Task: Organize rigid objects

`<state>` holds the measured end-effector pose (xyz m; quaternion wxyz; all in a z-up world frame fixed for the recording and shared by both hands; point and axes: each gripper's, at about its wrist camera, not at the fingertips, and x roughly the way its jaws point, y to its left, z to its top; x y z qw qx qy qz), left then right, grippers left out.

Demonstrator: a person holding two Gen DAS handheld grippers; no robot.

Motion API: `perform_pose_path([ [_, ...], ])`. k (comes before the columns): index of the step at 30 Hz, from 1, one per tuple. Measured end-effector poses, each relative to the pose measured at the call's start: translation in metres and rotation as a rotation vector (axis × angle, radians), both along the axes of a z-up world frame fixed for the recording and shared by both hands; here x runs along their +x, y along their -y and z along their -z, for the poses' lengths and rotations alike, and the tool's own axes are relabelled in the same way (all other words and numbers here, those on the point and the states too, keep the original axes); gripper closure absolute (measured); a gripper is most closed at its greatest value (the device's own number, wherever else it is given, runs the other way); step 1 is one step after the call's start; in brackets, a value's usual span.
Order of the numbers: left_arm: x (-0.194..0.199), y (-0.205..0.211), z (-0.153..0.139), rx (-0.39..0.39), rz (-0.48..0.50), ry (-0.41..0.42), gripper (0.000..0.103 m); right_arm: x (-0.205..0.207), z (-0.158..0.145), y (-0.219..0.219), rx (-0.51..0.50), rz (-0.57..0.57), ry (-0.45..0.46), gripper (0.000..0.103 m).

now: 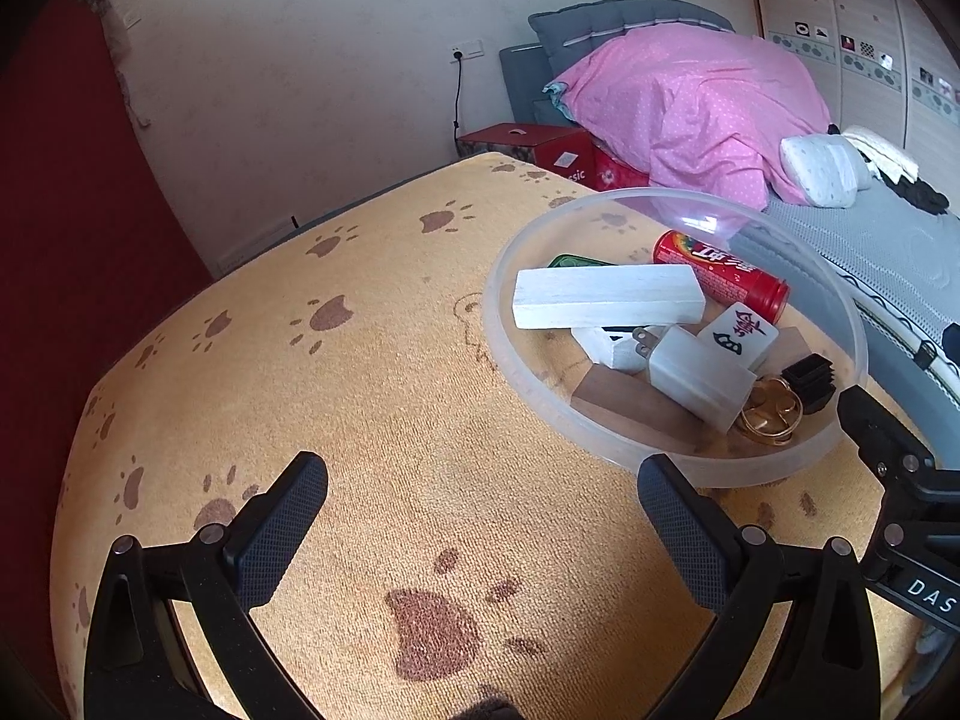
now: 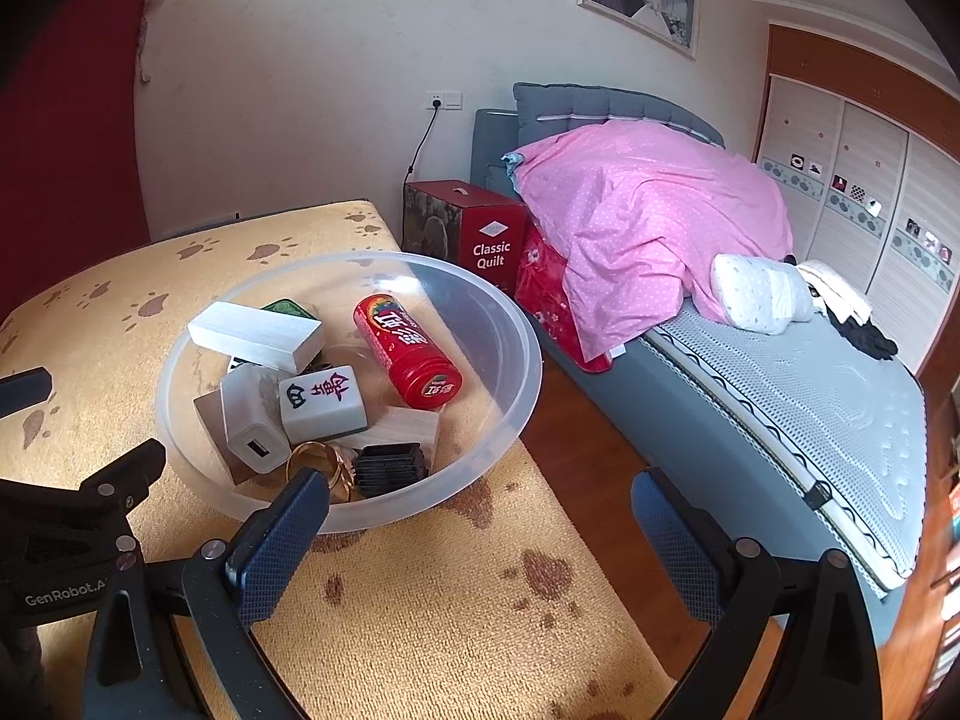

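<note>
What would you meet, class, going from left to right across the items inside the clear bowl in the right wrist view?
white wooden block → white charger → mahjong tile → black ribbed cap → red can

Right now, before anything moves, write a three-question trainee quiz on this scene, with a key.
1. True or false: the red cylindrical can lies on its side inside the clear round plastic bowl.
2. What rests highest in the bowl? A) long white rectangular block B) black ribbed plastic cap C) gold metal rings
3. Fill in: the left gripper and the right gripper both have fingers that are ____ and hold nothing.

Key: 1 true; 2 A; 3 open.
</note>
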<state>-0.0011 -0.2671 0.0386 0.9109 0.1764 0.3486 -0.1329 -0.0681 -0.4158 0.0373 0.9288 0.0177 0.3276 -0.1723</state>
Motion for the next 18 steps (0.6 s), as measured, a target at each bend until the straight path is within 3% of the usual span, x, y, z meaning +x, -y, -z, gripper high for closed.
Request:
perform_pose_path([
  [18, -0.004, 0.0004, 0.001, 0.004, 0.008, 0.004, 0.0, -0.0004, 0.0021, -0.0017, -0.001, -0.003, -0.004, 0.0],
])
